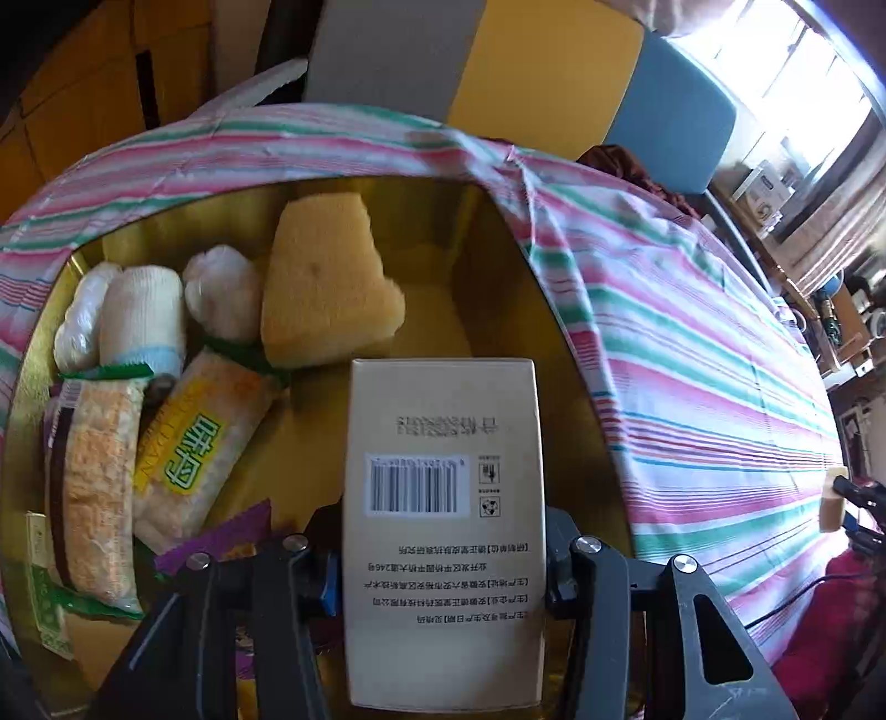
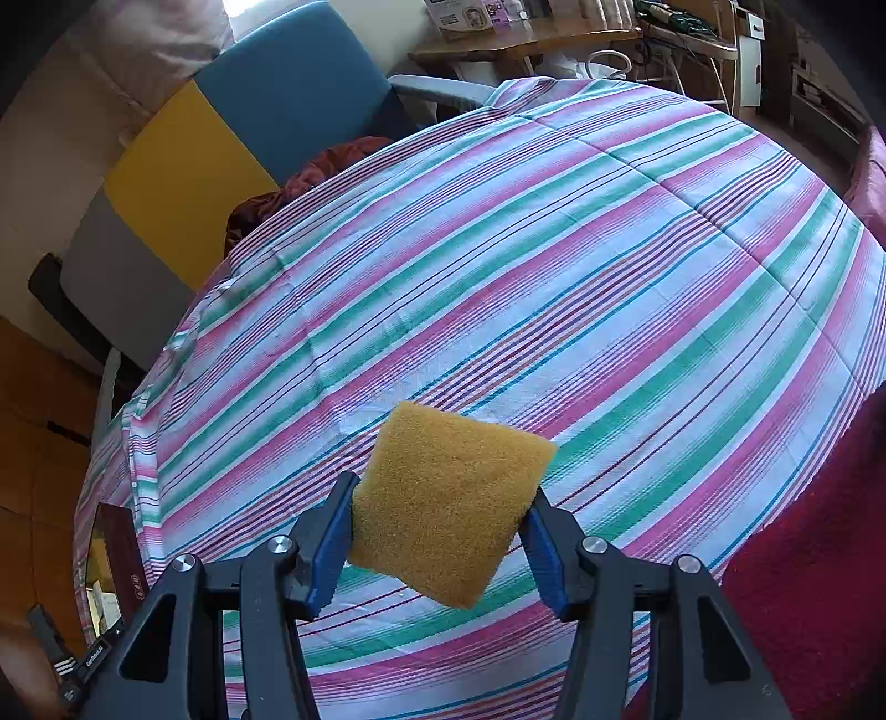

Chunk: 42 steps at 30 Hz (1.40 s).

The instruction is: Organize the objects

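My left gripper point(image 1: 440, 576) is shut on a beige carton with a barcode point(image 1: 443, 498), held over the open golden box point(image 1: 493, 232). Inside that box lie a yellow heart-shaped sponge point(image 1: 326, 282), two white rolled cloths point(image 1: 144, 315), a white bag point(image 1: 221, 291) and wrapped snack packs point(image 1: 188, 448). In the right wrist view my right gripper point(image 2: 440, 534) is shut on a yellow-brown sponge pad point(image 2: 448, 498), held just above the striped tablecloth point(image 2: 554, 277). The same right gripper and its sponge pad point(image 1: 830, 498) show small at the right edge of the left wrist view.
The striped cloth covers the whole table. A blue, yellow and grey chair point(image 2: 243, 127) with a dark red cloth point(image 2: 310, 177) on it stands behind. A red fabric point(image 2: 819, 554) lies at the table's right. Shelves with clutter point(image 2: 554, 27) fill the far side.
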Tool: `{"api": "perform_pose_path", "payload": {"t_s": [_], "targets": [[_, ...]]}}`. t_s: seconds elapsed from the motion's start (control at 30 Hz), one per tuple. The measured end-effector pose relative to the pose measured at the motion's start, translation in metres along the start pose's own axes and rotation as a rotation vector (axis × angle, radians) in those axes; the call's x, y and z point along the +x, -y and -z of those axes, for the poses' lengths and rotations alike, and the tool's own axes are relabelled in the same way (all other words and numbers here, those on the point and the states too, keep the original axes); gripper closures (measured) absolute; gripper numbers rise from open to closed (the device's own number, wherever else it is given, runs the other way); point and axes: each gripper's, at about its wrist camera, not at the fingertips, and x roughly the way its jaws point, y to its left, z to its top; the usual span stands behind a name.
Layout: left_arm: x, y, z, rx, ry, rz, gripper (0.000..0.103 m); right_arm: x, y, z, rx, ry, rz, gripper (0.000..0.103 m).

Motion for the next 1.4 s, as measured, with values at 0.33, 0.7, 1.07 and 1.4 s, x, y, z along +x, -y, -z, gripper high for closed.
{"api": "perform_pose_path", "payload": {"t_s": [0.33, 0.7, 1.07, 1.4], "targets": [[-0.028, -0.011, 0.006, -0.015, 0.086, 0.013, 0.035, -0.005, -0.009, 0.0, -0.042, 0.025, -0.015, 0.047], [-0.132, -0.087, 0.039, -0.047, 0.371, -0.145, 0.03, -0.034, -0.229, 0.082, -0.59, 0.017, -0.253, 0.047], [-0.144, -0.149, 0.083, -0.158, 0.38, -0.268, 0.027, 0.004, -0.433, 0.226, -1.007, -0.179, -0.438, 0.047], [-0.142, -0.158, 0.092, -0.173, 0.396, -0.327, 0.018, 0.08, -0.473, 0.255, -1.064, -0.262, -0.304, 0.041]]}}
